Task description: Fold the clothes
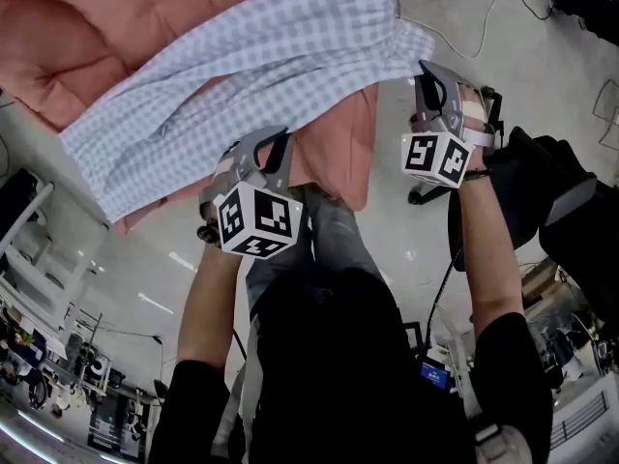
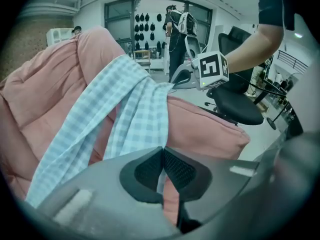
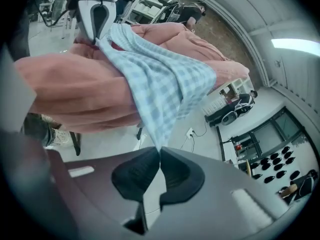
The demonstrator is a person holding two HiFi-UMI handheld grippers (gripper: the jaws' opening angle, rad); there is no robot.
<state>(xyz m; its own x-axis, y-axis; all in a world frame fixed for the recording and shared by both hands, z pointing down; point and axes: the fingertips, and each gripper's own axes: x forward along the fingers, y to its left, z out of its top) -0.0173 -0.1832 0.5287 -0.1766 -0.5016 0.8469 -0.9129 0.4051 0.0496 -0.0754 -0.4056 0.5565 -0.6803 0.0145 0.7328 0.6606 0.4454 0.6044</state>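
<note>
A light-blue checked garment [image 1: 251, 75] lies spread over a pink padded quilt [image 1: 116, 27]. My left gripper [image 1: 274, 135] is shut on the garment's near edge, above the quilt's rim. In the left gripper view the jaws [image 2: 163, 150] meet on a fold of the checked garment [image 2: 135, 119]. My right gripper [image 1: 426, 69] pinches the garment's right corner, off the quilt's side. In the right gripper view its closed gripper [image 3: 159, 151] holds the tip of the garment [image 3: 160, 89], which stretches across the quilt [image 3: 75, 84] to the left gripper [image 3: 95, 14].
A black office chair [image 2: 240, 106] stands right of the quilt, also the chair [image 1: 522, 191] by my right arm. A person [image 2: 175, 34] stands at the back by the windows. A cable [image 1: 474, 27] lies on the floor. Shelves [image 1: 29, 259] are at the left.
</note>
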